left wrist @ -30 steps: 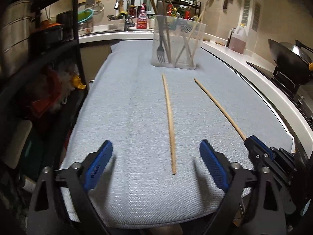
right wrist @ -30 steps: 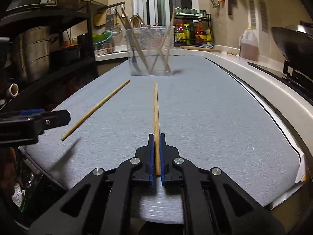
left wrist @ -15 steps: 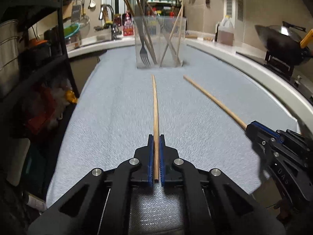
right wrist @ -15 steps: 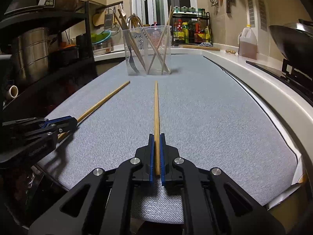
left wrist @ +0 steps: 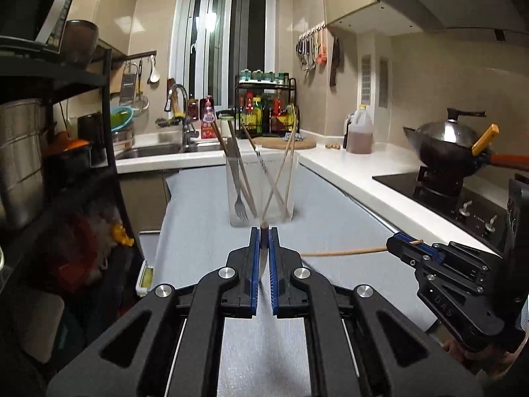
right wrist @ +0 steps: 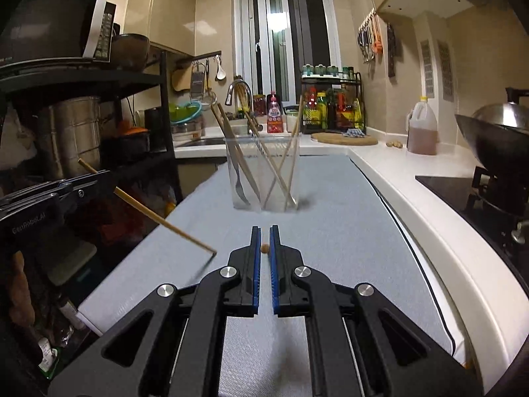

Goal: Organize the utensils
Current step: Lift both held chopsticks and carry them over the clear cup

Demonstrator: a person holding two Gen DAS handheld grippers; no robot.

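My left gripper [left wrist: 264,230] is shut on a wooden chopstick [left wrist: 263,224], held above the grey mat [left wrist: 198,231] and seen almost end-on. My right gripper [right wrist: 264,228] is shut on a second chopstick [right wrist: 264,248], also raised and end-on. From the left wrist, the right gripper [left wrist: 393,246] shows at the right, its chopstick [left wrist: 344,251] reaching left. From the right wrist, the left gripper [right wrist: 102,180] shows at the left, its chopstick [right wrist: 165,221] slanting down. Ahead on the mat [right wrist: 330,215] stands a clear holder [left wrist: 261,195] [right wrist: 264,178] with a fork and several chopsticks.
A black shelf rack [left wrist: 49,132] with pots lines the left edge of the counter. A wok [left wrist: 446,142] sits on the hob at the right. A sink [left wrist: 148,150], a spice rack [left wrist: 267,112] and an oil jug [left wrist: 359,134] stand behind the holder.
The left gripper closed on the chopstick that lay between its open fingers. Both grippers then rose, lifting their chopsticks off the mat.
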